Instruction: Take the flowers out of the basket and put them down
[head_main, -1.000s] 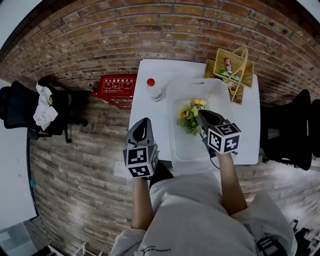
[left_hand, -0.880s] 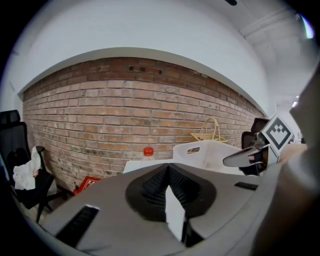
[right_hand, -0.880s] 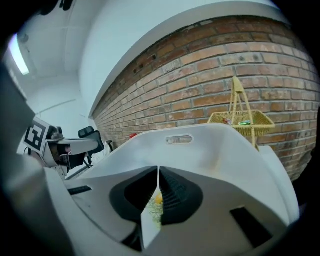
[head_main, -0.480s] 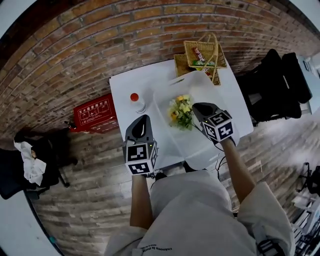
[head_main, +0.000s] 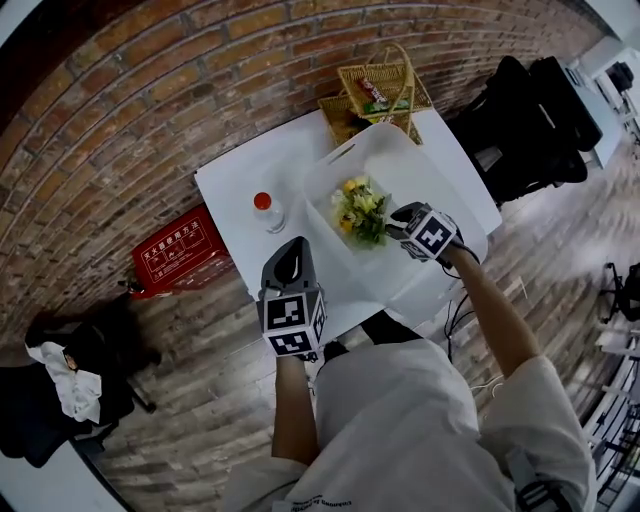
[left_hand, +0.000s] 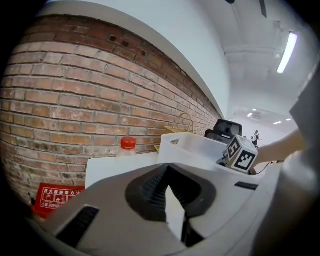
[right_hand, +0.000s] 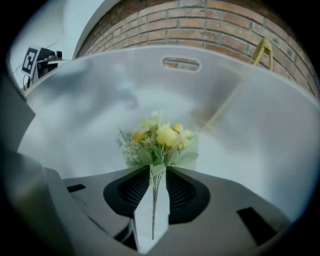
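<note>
The small bouquet of yellow and white flowers (head_main: 360, 208) lies in the white plastic bin (head_main: 345, 155) on the white table. My right gripper (head_main: 400, 220) points steeply down into the bin at the bouquet's stem end. In the right gripper view the thin stems (right_hand: 154, 200) run through the gap of the right gripper (right_hand: 156, 172). Its jaws have just been opening and the pads stand clear of the stems. The wicker basket (head_main: 375, 90) stands behind the bin. My left gripper (head_main: 288, 262) hovers by the table's near left edge, tips together, holding nothing.
A clear bottle with a red cap (head_main: 268, 210) stands on the table left of the bin. A red box (head_main: 185, 255) sits on the floor by the brick wall. Black chairs (head_main: 530, 110) stand to the right. Snack packets lie in the basket.
The right gripper has come down into the bin with the bouquet, and its jaws have parted off the stems. The left gripper has shifted a little. The head view has swung round.
</note>
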